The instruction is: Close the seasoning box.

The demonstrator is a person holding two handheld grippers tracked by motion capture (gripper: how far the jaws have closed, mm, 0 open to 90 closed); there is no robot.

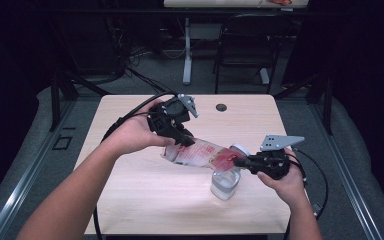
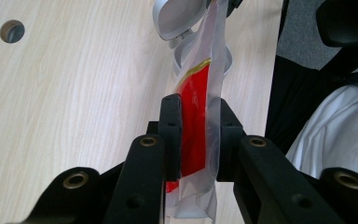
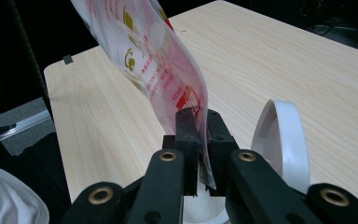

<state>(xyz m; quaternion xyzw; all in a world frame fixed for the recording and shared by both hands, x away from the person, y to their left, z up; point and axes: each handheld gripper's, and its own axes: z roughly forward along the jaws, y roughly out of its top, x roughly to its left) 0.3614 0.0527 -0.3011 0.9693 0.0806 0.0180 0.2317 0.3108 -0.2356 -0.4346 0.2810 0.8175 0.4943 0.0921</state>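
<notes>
Clear red-printed pouch [image 1: 200, 154], claw-pinched

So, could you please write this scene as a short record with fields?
held thing: clear plastic pouch with red print, stretched between both grippers
left gripper: shut on one pouch end
right gripper: shut on the other end
below: clear round jar, white hinged lid open
surface: light wooden table

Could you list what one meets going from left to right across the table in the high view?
Left hand → left gripper clamped on one end of the plastic pouch → clear container with its flip lid open → right gripper gripping the pouch's other end → right hand.
</notes>
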